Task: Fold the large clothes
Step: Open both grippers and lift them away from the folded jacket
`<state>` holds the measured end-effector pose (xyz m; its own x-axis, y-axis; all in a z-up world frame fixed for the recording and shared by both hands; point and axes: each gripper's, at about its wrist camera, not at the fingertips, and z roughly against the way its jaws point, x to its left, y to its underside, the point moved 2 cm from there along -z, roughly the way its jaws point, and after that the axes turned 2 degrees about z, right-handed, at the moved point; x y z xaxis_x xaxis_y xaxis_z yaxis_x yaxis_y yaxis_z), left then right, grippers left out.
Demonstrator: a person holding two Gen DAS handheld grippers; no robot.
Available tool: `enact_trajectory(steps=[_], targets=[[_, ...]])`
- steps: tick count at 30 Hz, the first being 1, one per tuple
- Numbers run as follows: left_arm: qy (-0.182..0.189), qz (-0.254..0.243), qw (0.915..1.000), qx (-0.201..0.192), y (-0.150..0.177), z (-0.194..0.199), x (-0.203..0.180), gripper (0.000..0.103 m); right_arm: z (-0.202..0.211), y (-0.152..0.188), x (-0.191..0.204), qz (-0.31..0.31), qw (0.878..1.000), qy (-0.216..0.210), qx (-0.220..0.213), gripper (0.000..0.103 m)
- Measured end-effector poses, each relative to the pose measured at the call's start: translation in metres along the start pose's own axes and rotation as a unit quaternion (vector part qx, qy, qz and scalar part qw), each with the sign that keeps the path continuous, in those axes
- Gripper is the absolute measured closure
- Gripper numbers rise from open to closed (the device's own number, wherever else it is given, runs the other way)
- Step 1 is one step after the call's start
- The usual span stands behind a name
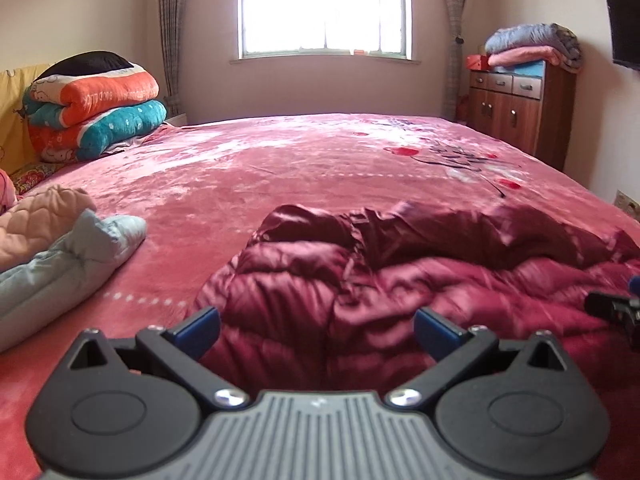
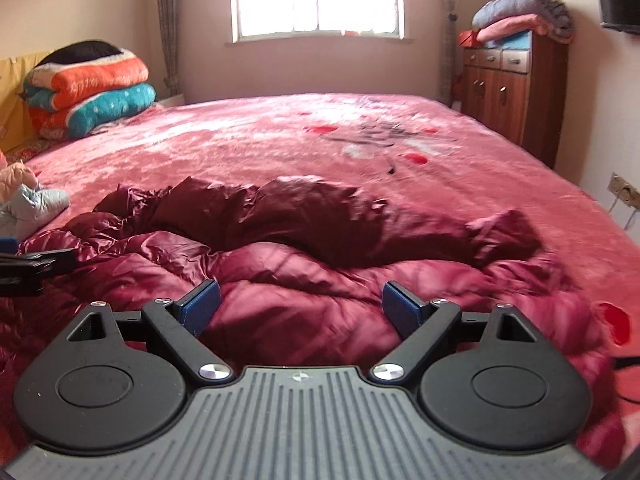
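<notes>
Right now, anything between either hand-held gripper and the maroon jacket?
Nothing visible. The left hand-held gripper and right hand-held gripper are both open, directly over the crumpled maroon puffer jacket on the pink bedspread. The light blue garment lies off to the left, apart from it.

Pretty bright bedroom, daylight blasting through the window [image 1: 325, 8] straight ahead of the tongs with checked curtains [image 1: 170, 28] either side. Pale walls. Big bed in a pink plush cover [image 1: 280, 160], wooden cabinet [image 1: 520, 108] ahead-right, stacked quilts [image 1: 96, 104] ahead-left.
</notes>
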<state>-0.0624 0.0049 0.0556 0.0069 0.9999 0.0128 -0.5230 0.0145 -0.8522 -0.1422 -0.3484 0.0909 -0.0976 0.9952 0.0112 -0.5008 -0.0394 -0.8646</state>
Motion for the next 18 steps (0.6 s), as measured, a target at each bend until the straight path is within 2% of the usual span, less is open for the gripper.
enact_trajectory(steps=[5, 11, 14, 18], targets=[[0.000, -0.040, 0.9992, 0.002, 0.017, 0.043, -0.002, 0.001, 0.034, 0.011, -0.018, -0.016, 1.000, 0.026, -0.003, 0.000], [0.016, -0.033, 0.9992, 0.015, 0.036, 0.087, 0.005, 0.001, 0.071, 0.025, -0.044, -0.049, 0.997, 0.057, 0.006, 0.000], [0.022, -0.005, 0.9996, 0.017, 0.039, 0.101, 0.016, 0.001, 0.090, 0.033, -0.056, -0.077, 0.994, 0.072, 0.009, 0.000], [0.033, 0.063, 0.9972, 0.024, 0.045, 0.108, 0.038, 0.001, 0.112, 0.044, -0.079, -0.111, 0.990, 0.090, 0.015, 0.000]])
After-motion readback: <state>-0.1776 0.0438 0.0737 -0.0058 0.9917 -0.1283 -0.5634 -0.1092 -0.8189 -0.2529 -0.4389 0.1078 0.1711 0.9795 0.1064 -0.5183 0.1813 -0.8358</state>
